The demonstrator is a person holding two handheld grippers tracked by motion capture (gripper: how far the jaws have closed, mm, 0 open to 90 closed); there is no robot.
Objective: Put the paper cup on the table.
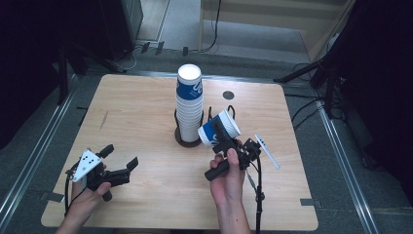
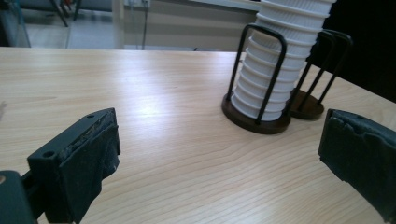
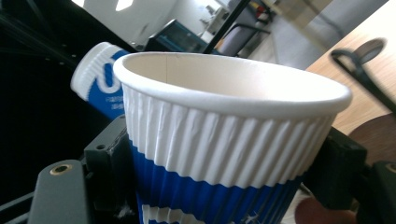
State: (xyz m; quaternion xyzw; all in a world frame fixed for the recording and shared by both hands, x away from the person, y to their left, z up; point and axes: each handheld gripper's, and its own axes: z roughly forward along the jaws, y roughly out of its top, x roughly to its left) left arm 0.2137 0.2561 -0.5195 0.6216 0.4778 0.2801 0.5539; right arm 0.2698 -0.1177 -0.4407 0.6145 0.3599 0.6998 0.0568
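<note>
On the light wood table [image 1: 146,112] your right gripper [image 1: 229,144] is clamped on a tilted blue-and-white paper cup [image 1: 219,127], just right of the cup stack [image 1: 189,100] in its wire holder [image 1: 187,139]. Your left gripper [image 1: 119,163] hovers with jaws wide apart, holding nothing. Grey floor [image 1: 311,122], dark surroundings.

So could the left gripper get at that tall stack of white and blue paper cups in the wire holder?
Probably yes: the left gripper is open, and bare wooden table lies between it and the cup stack. The holder's black wire bars may hinder a low grab.
</note>
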